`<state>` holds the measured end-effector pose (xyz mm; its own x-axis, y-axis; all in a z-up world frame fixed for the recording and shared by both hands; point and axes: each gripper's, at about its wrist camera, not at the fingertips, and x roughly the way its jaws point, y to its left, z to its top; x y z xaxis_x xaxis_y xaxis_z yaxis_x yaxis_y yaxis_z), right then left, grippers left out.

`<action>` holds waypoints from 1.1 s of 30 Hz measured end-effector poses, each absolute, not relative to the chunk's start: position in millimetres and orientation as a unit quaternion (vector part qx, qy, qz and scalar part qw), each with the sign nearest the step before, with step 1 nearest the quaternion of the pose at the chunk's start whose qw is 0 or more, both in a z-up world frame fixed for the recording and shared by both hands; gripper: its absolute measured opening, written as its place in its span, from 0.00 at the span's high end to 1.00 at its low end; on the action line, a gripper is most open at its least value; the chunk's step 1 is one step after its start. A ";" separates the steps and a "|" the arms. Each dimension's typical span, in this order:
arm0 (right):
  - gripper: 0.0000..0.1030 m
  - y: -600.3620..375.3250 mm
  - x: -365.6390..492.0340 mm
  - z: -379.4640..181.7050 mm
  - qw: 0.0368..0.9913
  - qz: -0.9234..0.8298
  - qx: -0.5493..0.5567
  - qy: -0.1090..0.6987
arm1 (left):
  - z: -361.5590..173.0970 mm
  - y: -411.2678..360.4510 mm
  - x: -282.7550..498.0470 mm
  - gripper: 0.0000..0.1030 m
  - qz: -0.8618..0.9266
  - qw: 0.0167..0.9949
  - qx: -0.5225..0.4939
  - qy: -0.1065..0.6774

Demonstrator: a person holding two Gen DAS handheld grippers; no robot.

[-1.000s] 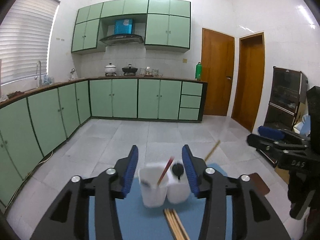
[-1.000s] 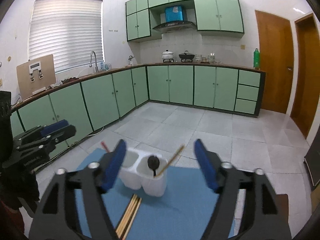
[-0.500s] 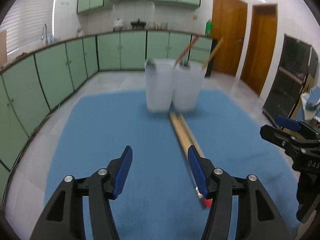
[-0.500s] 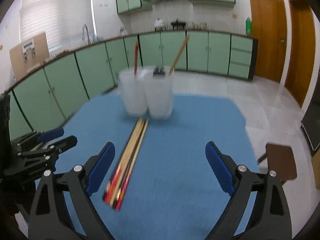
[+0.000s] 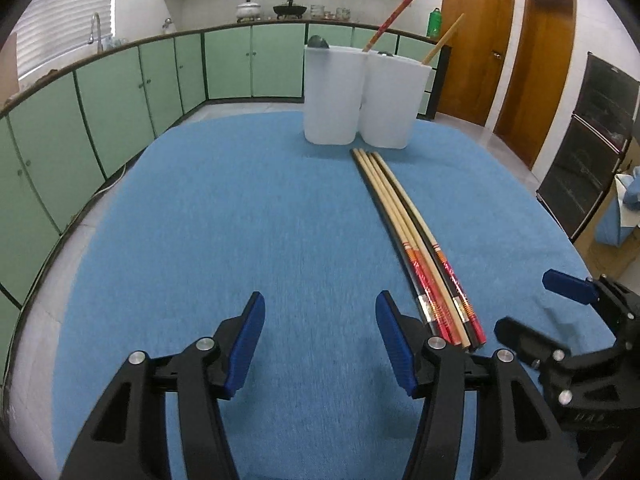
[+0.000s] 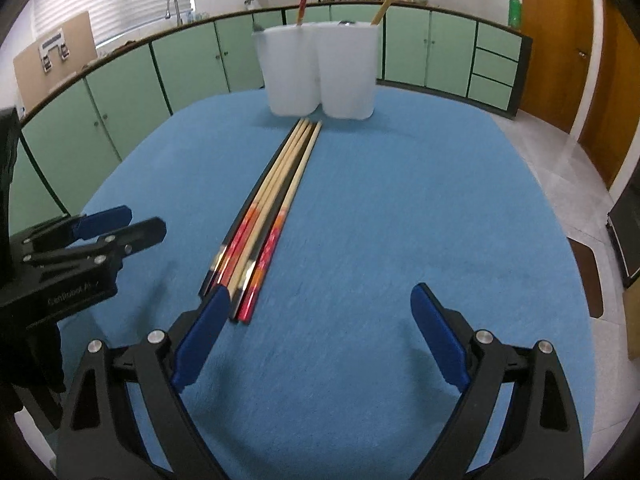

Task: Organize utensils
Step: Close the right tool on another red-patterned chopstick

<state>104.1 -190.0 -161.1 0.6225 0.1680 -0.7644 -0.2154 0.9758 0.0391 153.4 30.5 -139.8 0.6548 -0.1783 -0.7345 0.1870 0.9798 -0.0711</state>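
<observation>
From the left wrist, the left tongs (image 5: 320,344) hang part open and empty over the blue table (image 5: 240,220). The chopsticks (image 5: 412,236) lie bundled just to their right, tips toward the white holder (image 5: 360,96) at the far edge, likely lined up for easy pickup.

From the right wrist, the right tongs (image 6: 320,332) gape wide, holding nothing; the chopsticks (image 6: 272,208) end at their left finger. The holder (image 6: 320,68) already keeps two sticks upright.

The tabletop (image 5: 240,220) is blue, the twin cups (image 5: 360,96) white, the chopsticks (image 5: 404,224) tan and black — red-and-orange banded ends — and each claw black with blue pads (image 5: 244,344).
</observation>
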 end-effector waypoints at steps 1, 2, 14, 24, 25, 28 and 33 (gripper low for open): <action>0.15 -188.2 104.3 -162.7 0.899 0.106 -0.031 0.423 | -140.6 30.1 154.0 0.45 -0.100 0.909 0.004 0.404; 0.16 -187.0 104.3 -164.7 0.899 0.105 -0.033 0.425 | -142.3 29.7 153.3 0.45 -0.099 0.909 0.004 0.404; 0.21 -190.0 109.7 -168.8 0.897 0.064 -0.056 0.435 | -146.7 29.6 152.6 0.45 -0.092 0.908 -0.001 0.409; 0.60 -182.4 104.1 -170.6 0.891 0.118 -0.039 0.436 | -145.4 32.2 151.3 0.45 -0.090 0.910 -0.003 0.405; 0.75 -181.4 105.2 -169.7 0.891 0.123 -0.038 0.435 | -145.3 32.4 151.3 0.45 -0.090 0.910 -0.003 0.405; 0.94 -179.6 106.1 -170.4 0.889 0.132 -0.036 0.436 | -146.2 30.2 151.5 0.45 -0.091 0.909 0.004 0.407; 0.95 -189.1 103.8 -168.0 0.892 0.120 -0.023 0.435 | -145.0 22.9 150.7 0.45 -0.104 0.907 0.009 0.408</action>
